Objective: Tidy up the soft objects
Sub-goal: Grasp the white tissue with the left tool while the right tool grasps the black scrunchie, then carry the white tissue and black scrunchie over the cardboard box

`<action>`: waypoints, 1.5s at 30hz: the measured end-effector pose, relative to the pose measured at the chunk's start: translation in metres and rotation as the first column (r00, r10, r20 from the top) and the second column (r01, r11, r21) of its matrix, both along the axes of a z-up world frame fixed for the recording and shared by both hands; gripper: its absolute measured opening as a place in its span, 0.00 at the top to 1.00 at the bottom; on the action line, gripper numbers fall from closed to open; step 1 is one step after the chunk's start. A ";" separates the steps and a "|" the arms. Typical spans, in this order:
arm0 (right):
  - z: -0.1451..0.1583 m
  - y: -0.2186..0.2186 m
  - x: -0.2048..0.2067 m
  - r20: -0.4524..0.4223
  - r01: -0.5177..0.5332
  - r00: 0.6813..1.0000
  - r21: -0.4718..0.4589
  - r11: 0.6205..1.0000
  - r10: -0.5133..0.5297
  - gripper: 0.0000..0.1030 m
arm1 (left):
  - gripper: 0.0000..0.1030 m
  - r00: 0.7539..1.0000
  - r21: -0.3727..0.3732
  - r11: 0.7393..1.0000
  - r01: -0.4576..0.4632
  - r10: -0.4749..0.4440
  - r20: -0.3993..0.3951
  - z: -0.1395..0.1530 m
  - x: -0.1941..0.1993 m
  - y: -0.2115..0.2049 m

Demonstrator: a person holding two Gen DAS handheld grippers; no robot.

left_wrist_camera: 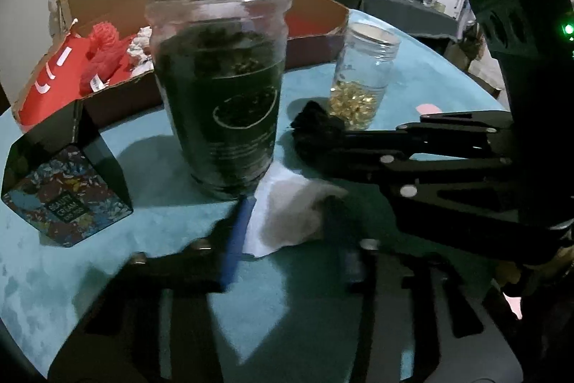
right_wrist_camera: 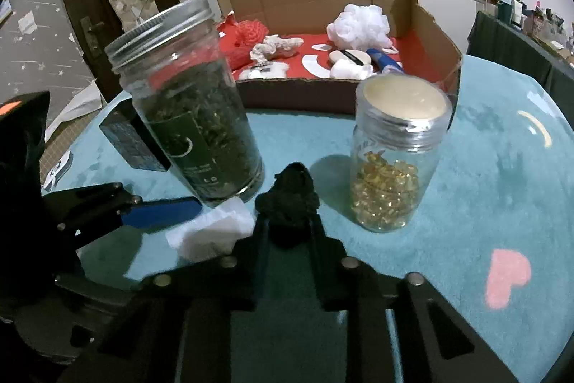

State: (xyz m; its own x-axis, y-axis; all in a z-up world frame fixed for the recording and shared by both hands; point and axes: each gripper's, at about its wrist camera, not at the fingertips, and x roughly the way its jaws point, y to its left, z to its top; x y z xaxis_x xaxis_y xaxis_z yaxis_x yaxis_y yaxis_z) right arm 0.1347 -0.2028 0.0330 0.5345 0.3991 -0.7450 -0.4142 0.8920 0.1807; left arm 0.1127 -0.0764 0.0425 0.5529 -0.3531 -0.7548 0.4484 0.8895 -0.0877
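Observation:
My right gripper (right_wrist_camera: 287, 221) is shut on a black fuzzy soft object (right_wrist_camera: 288, 203), held just above the teal table; it also shows in the left wrist view (left_wrist_camera: 315, 126). My left gripper (left_wrist_camera: 283, 221) is around a white folded cloth (left_wrist_camera: 287, 214) lying at the foot of the big jar; its jaws stand apart, one finger (left_wrist_camera: 236, 232) blue-padded. The cloth also shows in the right wrist view (right_wrist_camera: 211, 228). A cardboard box (right_wrist_camera: 308, 96) with a red lining holds a white pouf (right_wrist_camera: 358, 22), a red knitted item (right_wrist_camera: 247, 34) and several small soft things.
A tall glass jar of dark green leaves (left_wrist_camera: 219, 67) stands right in front of the left gripper. A smaller jar of golden capsules (right_wrist_camera: 394, 160) stands to its right. A patterned dark tin (left_wrist_camera: 64, 178) sits at the left. A pink heart (right_wrist_camera: 507, 275) marks the teal table (right_wrist_camera: 484, 185).

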 end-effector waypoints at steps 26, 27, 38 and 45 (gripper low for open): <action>0.026 -0.032 -0.040 0.053 0.011 0.999 0.012 1.000 -0.011 0.85 | 0.78 0.998 0.098 0.994 -0.046 0.041 0.051 0.050 -0.012 0.041; 0.026 -0.033 -0.041 0.054 0.014 0.998 0.011 1.000 -0.015 0.85 | 0.78 0.998 0.107 0.993 -0.045 0.039 0.054 0.052 -0.010 0.042; 0.025 -0.062 -0.042 0.046 0.079 0.996 -0.017 0.997 -0.078 0.85 | 0.78 0.998 0.226 0.974 -0.015 0.002 0.055 0.069 0.004 0.044; 0.027 -0.076 -0.033 0.046 0.113 0.993 -0.042 0.993 -0.111 0.85 | 0.78 0.999 0.263 0.965 -0.009 -0.003 0.045 0.075 0.022 0.046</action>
